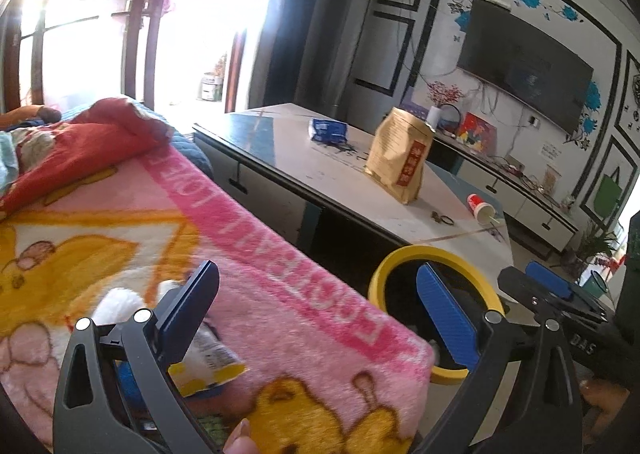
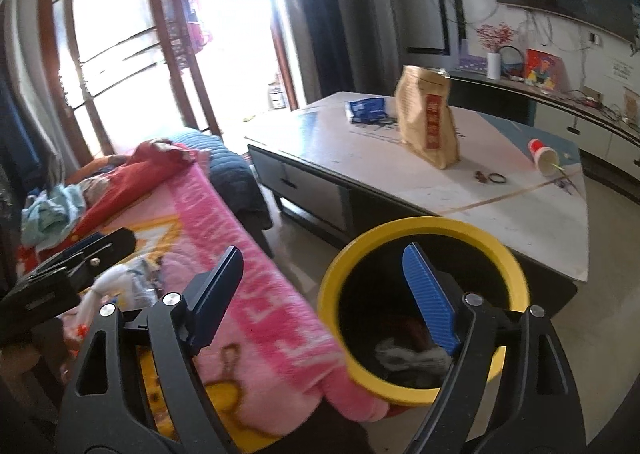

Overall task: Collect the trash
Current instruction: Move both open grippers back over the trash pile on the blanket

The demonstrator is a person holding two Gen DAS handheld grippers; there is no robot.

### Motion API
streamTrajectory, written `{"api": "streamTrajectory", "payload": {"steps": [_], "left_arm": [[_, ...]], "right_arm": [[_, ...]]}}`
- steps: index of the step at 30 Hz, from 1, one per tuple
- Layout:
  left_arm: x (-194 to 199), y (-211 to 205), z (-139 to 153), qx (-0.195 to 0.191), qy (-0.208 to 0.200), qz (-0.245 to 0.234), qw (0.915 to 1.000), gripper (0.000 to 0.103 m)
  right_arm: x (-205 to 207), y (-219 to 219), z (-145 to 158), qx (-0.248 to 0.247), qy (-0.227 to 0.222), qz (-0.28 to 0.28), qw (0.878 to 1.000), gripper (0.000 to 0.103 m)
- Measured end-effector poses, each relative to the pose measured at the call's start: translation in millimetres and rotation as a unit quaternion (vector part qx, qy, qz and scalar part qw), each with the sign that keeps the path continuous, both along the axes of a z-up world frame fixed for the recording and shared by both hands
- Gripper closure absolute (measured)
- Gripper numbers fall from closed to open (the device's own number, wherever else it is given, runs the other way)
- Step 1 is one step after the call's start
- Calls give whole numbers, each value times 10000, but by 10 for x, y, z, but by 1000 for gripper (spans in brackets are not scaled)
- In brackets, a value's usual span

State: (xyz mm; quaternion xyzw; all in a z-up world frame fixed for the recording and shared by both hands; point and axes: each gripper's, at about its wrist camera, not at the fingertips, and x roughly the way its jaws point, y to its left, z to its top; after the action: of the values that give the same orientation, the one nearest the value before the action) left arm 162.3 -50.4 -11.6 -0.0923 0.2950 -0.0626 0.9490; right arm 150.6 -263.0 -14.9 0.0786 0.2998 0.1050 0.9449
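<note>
My left gripper (image 1: pixel 318 270) is open over a pink blanket (image 1: pixel 280 294), nothing pressed between its blue fingers. A crumpled white and yellow wrapper (image 1: pixel 210 364) lies on the blanket just beneath its left finger, beside something white and fluffy (image 1: pixel 116 306). My right gripper (image 2: pixel 323 252) is open too, its right finger over the mouth of a yellow-rimmed bin (image 2: pixel 420 223) that has crumpled trash (image 2: pixel 412 358) inside. The bin (image 1: pixel 432 254) stands between the bed and the table. On the table are a brown paper bag (image 2: pixel 428 117), a blue packet (image 2: pixel 368 109) and a tipped red and white cup (image 2: pixel 544 157).
A low coffee table (image 2: pixel 520 230) stands behind the bin, with hair ties (image 2: pixel 492 177) on it. A red quilt (image 1: pixel 80 149) and clothes are heaped on the bed. Beyond are a TV (image 1: pixel 520 69), a low cabinet (image 1: pixel 520 197) and a bright glass door (image 2: pixel 120 53).
</note>
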Motion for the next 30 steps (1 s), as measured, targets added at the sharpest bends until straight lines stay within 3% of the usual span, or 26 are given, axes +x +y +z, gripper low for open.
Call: {"api": "streamTrajectory", "payload": {"steps": [19,30], "left_arm": [[-282,796,-29,-24,68,829,9965,7],[-459,1301,-176,-93,275,1396,9898,7]], "right_arm": [[-240,839,-18,30,105,1109,9938,29],[-380,1201,-110,81,266,1745,9843,29]]}}
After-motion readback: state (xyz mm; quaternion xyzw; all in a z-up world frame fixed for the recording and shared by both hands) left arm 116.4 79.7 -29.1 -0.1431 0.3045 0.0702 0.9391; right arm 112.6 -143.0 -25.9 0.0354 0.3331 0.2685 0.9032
